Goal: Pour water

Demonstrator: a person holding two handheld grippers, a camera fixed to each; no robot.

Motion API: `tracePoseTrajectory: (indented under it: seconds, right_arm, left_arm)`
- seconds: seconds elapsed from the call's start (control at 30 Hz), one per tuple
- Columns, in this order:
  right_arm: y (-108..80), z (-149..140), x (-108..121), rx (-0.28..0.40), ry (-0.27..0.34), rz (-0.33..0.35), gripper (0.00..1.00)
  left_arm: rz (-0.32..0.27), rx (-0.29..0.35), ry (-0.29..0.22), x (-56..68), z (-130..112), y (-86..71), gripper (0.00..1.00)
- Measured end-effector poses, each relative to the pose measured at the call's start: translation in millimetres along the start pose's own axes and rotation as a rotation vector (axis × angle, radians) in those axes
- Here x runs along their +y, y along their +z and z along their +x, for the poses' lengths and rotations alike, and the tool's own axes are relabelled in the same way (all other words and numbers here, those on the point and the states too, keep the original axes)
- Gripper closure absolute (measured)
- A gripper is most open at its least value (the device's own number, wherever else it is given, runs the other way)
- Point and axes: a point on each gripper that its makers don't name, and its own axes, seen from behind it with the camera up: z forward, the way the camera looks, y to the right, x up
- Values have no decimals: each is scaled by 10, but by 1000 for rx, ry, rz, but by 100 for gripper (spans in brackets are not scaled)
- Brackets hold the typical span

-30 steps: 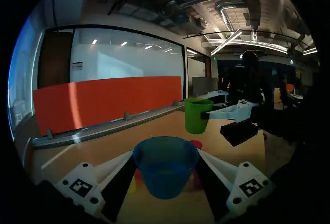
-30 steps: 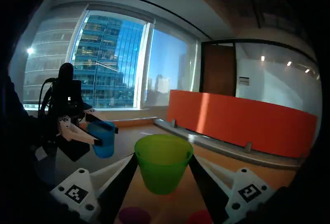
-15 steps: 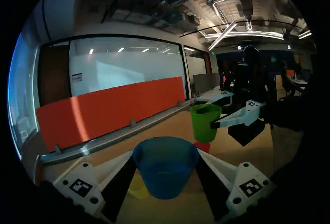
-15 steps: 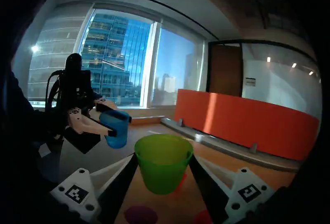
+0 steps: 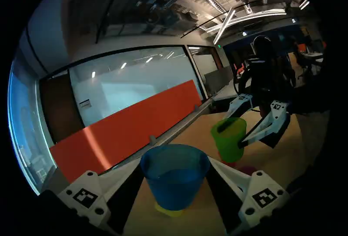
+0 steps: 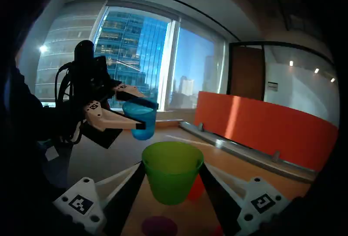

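Observation:
My left gripper is shut on a blue cup that holds some water; the left gripper view is tilted, so the cup leans. In the right gripper view that blue cup hangs up and to the left, tipped toward a green cup. My right gripper is shut on the green cup, which stands upright and looks empty. In the left gripper view the green cup sits to the right between the right gripper's white fingers. Both cups are held above a wooden table.
Small coloured discs lie on the table: yellow under the blue cup, purple and red below the green cup. An orange partition runs along the table's far side. Large windows are behind the left gripper.
The left gripper has risen and tilted, bringing the blue cup higher and nearer the green cup. The green cup has stayed level in the right gripper.

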Motion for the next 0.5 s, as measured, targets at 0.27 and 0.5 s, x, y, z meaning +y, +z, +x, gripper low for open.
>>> tracePoseTrajectory:
  seconds: [0.27, 0.5]
  right_arm:
    - [49, -45, -152, -10, -4, 45, 10]
    - [96, -74, -291, -18, -6, 82, 10]
  left_arm:
    - [12, 22, 106, -14, 137, 3, 12]
    - [31, 25, 182, -64, 229, 15, 13]
